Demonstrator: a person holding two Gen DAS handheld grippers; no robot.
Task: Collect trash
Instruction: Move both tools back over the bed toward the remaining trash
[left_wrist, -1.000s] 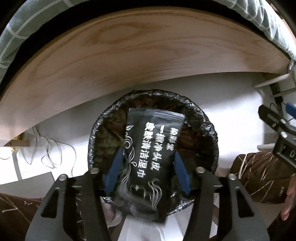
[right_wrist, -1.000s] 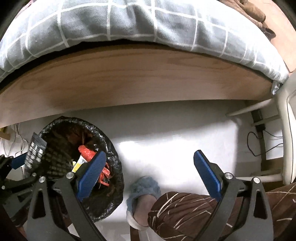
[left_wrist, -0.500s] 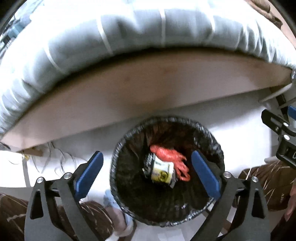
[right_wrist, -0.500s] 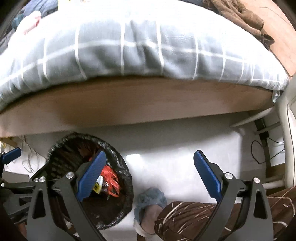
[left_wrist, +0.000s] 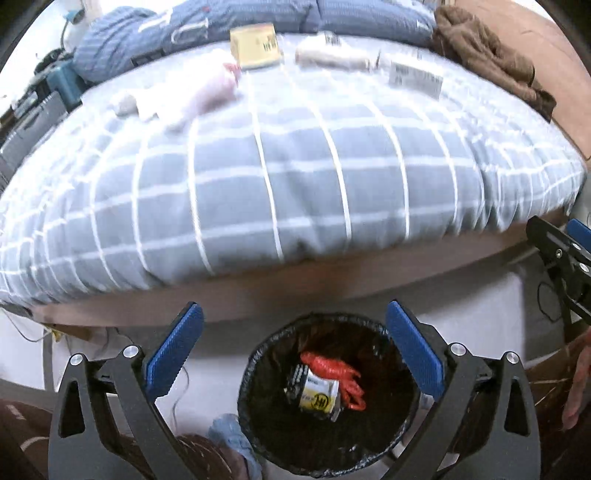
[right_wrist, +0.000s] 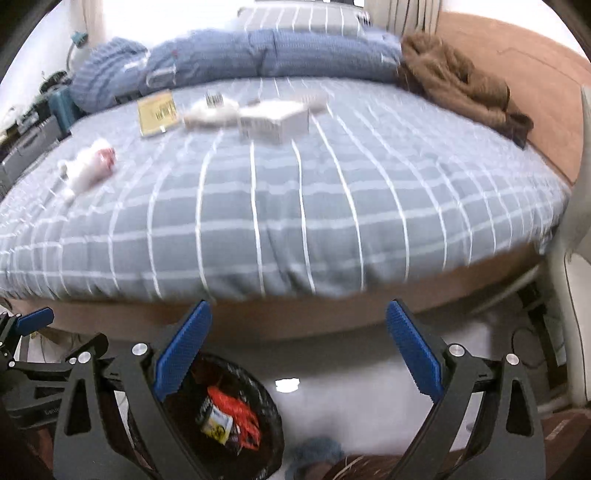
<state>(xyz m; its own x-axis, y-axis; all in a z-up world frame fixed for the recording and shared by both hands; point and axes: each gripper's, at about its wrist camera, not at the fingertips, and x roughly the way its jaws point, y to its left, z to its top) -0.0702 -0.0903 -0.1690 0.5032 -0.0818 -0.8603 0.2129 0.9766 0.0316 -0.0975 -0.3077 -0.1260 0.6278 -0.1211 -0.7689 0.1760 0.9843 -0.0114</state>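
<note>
Trash bin (left_wrist: 328, 395), lined with a black bag, stands on the pale floor just in front of the bed frame. Inside it: a red wrapper (left_wrist: 334, 380) and, touching it, a small yellow-and-white packet (left_wrist: 318, 396). More trash lies on the bed (right_wrist: 280, 206), on the grey checked cover: a yellow flat packet (right_wrist: 156, 110), a white box (right_wrist: 275, 120), a white crumpled piece (right_wrist: 210, 112) between them, and a white-and-pink bundle (right_wrist: 88, 164) well apart to the left. Images blurred; labels not readable.

Left gripper (left_wrist: 295, 349): blue pads spread wide, nothing between them, held above the bin.

Right gripper (right_wrist: 299, 350): pads spread wide, empty, to the right of the bin, over bare floor.

Blue blanket (right_wrist: 273, 55) and brown garment (right_wrist: 458, 85) lie at the far side of the bed.
</note>
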